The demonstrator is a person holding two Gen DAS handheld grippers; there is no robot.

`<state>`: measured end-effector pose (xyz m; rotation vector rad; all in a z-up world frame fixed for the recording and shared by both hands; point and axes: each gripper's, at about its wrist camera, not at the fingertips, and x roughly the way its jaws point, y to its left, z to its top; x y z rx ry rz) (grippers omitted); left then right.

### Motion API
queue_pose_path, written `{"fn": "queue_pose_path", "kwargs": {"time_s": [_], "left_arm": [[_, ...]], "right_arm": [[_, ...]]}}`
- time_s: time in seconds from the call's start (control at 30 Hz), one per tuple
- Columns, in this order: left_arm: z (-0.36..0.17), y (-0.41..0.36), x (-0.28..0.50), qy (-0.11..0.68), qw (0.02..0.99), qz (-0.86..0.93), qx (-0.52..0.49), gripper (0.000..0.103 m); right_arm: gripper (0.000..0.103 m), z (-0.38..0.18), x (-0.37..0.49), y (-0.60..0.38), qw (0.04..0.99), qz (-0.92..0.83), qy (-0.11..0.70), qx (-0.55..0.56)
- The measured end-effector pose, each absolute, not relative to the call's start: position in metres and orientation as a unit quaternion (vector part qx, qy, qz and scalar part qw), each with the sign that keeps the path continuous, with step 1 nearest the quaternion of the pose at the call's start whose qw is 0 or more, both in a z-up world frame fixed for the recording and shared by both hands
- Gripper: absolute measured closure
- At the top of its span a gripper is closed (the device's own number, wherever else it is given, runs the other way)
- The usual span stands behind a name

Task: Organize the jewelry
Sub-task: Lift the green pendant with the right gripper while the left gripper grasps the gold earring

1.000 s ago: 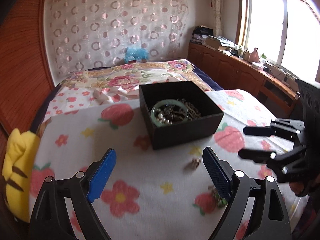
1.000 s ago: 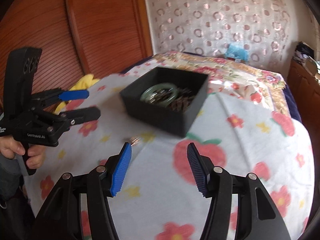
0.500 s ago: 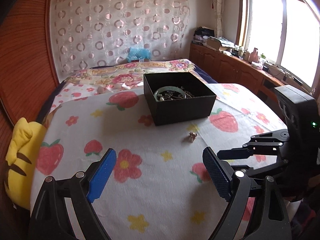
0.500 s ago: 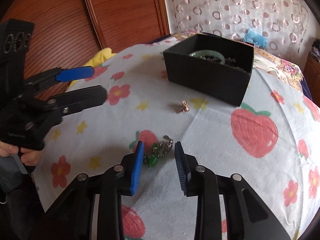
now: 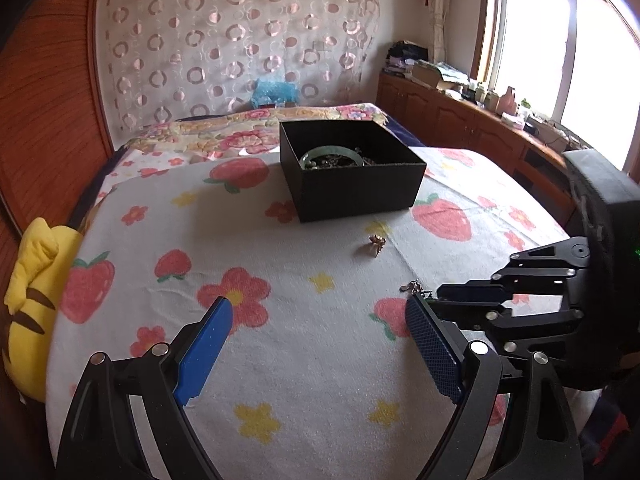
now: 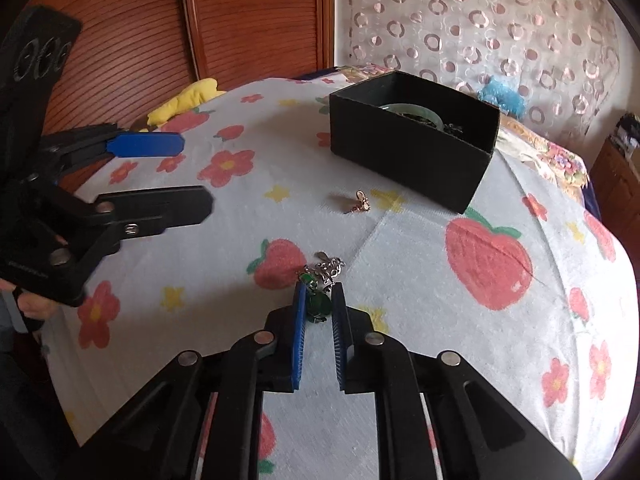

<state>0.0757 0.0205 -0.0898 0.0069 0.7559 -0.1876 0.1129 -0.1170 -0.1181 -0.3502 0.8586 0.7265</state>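
Right gripper [image 6: 318, 304] jaws narrow, closed around the green pendant [image 6: 317, 305] on the cloth [image 6: 400, 280], chain [image 6: 330, 270] trailing ahead. Step: the pick. Left gripper [image 5: 316, 344] wide, empty, idle nearby. Next, as I read it: lift clear, carry to box [image 6: 408, 156], release inside. Earring [image 6: 360, 202] lies loose between pendant and box.

Daylight glares from the window [image 5: 560, 52] — sharp frames, fisheye-bent edges.
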Motion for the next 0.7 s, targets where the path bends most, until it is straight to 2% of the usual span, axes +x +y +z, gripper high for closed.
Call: {"fn": "queue_pose_path", "kwargs": {"time_s": [0.17, 0.33, 0.43, 0.5, 0.57, 0.7], "left_arm": [[-0.092, 0.012, 0.089, 0.382, 0.918, -0.11, -0.002, 0.018], [-0.092, 0.0, 0.107, 0.393, 0.91, -0.127, 0.007, 0.035], [-0.092, -0.009, 0.119, 0.397, 0.908, -0.135, 0.014, 0.039], [-0.094, -0.014, 0.128, 0.405, 0.902, -0.146, 0.01, 0.049], [-0.096, -0.018, 0.138, 0.412, 0.898, -0.152, 0.004, 0.05], [-0.104, -0.027, 0.153, 0.424, 0.893, -0.149, 0.012, 0.059]], "right_arm": [[0.089, -0.116, 0.113, -0.132, 0.843, 0.327, 0.399, -0.153], [0.089, -0.111, 0.114, -0.15, 0.858, 0.31, 0.391, -0.124], [0.089, -0.106, 0.114, -0.158, 0.865, 0.304, 0.384, -0.112], [0.089, -0.103, 0.114, -0.163, 0.869, 0.301, 0.379, -0.109], [0.089, -0.1, 0.113, -0.167, 0.873, 0.295, 0.372, -0.11], [0.089, -0.096, 0.114, -0.175, 0.878, 0.291, 0.365, -0.101]]}}
